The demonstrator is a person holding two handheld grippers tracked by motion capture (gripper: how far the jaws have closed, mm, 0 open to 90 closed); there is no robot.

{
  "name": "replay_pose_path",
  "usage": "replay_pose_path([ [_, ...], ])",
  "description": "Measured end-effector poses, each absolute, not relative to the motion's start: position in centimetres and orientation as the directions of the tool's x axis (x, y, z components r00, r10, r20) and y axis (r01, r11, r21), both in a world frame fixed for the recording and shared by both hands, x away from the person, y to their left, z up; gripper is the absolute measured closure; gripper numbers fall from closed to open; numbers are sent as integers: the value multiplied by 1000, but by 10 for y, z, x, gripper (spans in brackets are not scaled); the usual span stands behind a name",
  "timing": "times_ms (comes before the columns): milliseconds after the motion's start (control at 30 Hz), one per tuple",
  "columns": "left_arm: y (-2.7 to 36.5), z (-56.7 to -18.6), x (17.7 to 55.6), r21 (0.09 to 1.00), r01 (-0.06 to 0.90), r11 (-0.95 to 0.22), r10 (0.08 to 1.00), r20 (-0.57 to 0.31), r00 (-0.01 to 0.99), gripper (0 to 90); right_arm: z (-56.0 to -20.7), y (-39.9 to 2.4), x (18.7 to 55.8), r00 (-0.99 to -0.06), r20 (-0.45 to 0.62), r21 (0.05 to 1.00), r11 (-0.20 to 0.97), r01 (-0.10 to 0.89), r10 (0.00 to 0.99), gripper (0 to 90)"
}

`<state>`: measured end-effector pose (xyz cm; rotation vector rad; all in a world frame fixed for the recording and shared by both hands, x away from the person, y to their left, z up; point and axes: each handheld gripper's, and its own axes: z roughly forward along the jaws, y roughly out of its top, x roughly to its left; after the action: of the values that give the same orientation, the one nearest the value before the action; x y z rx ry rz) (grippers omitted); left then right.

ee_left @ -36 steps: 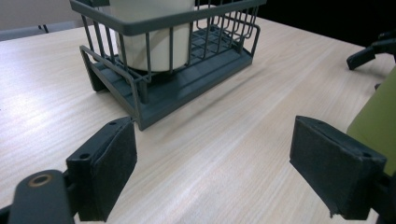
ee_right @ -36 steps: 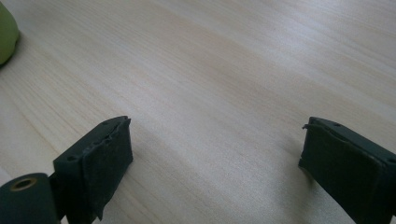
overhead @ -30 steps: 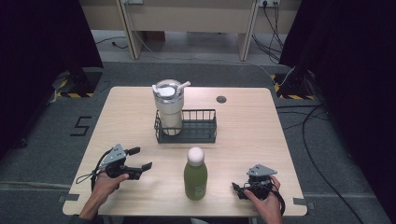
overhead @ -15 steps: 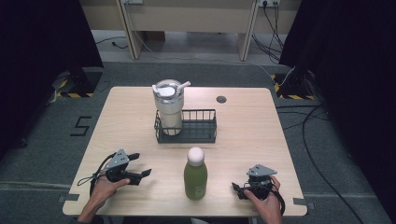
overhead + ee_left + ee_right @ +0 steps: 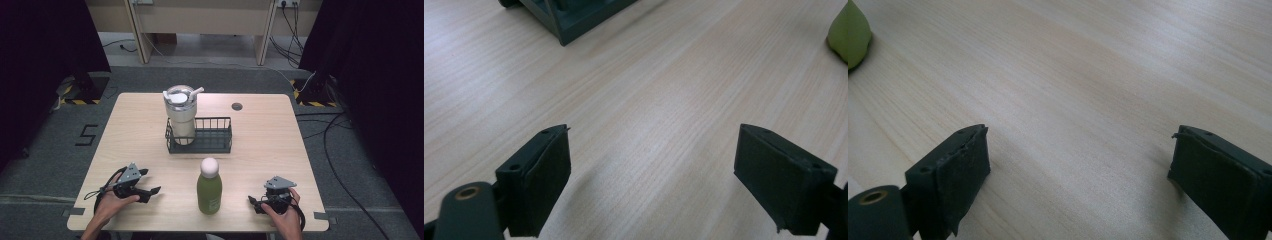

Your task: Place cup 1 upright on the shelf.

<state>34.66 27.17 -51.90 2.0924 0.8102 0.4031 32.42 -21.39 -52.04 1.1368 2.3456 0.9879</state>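
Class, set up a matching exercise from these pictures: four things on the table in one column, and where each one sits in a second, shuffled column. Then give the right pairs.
1. tumbler
2. green bottle
3. left gripper
4. wire basket

A. near edge, between the grippers
B. mid-table, holding a cup
C. upright in the basket's left end
D. open, low over bare wood

Pairs: 1-C, 2-A, 3-D, 4-B

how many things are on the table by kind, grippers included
Grippers: 2, the left gripper and the right gripper, both with jaws apart
Bottles: 1, the green bottle with a pale cap
Tumblers: 1, the lidded tumbler with a straw, standing in the basket
Baskets: 1, the dark wire basket
Small dark discs: 1, the disc near the far edge
Total: 6
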Motion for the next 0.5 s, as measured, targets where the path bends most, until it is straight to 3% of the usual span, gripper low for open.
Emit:
replay_pose_path([
  [500,270,-526,347,752,456,-475,678,-18,735,136,-520,-214,324,-615,-9,719,433,544,788,90],
])
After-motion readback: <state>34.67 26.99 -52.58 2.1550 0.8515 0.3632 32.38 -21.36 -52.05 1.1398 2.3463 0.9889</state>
